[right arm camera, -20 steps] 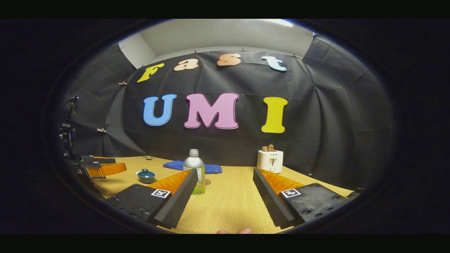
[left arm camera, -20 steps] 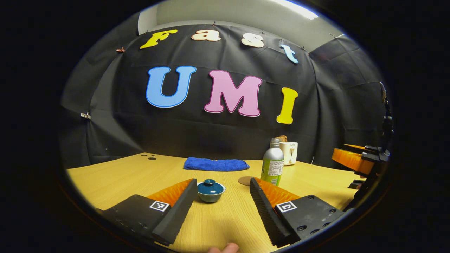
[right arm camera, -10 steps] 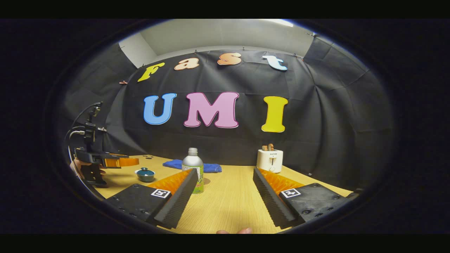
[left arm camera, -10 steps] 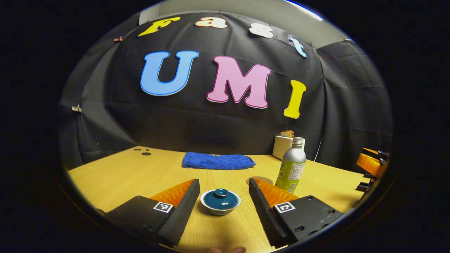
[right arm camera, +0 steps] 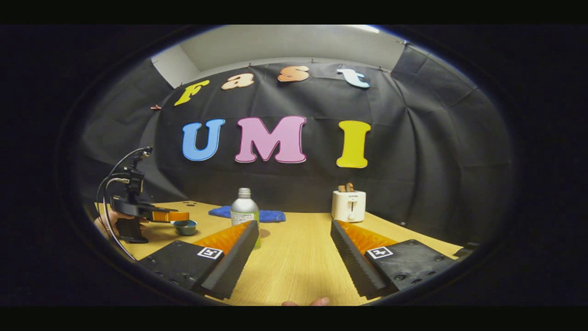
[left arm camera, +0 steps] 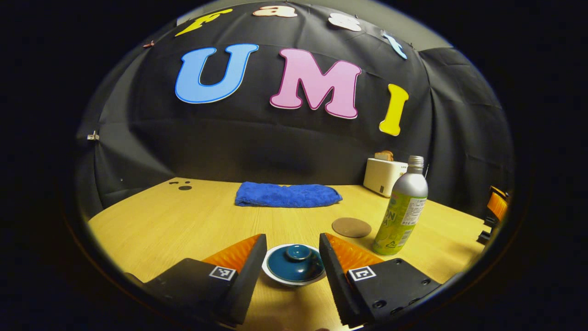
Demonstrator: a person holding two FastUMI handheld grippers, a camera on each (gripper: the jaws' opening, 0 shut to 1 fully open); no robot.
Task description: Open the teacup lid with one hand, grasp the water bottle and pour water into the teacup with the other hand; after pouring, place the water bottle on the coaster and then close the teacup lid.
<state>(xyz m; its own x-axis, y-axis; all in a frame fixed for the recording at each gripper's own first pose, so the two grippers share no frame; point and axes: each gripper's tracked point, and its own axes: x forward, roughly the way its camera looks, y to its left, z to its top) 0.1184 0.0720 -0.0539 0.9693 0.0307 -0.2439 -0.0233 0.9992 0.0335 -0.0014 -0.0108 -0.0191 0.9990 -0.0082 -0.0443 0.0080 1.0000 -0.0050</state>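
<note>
The small white teacup with its dark teal domed lid sits on the pale wooden table. The left gripper brackets it, jaws wide apart, 1 finger on each side, neither touching. Right of the teacup stands the silver, green-labelled water bottle; the round brown coaster lies between them, further back. The right gripper hangs gaping and empty, right of the bottle. To lift cleanly, I judge the fingers should centre on the lid's knob and pinch there, above the rim.
</note>
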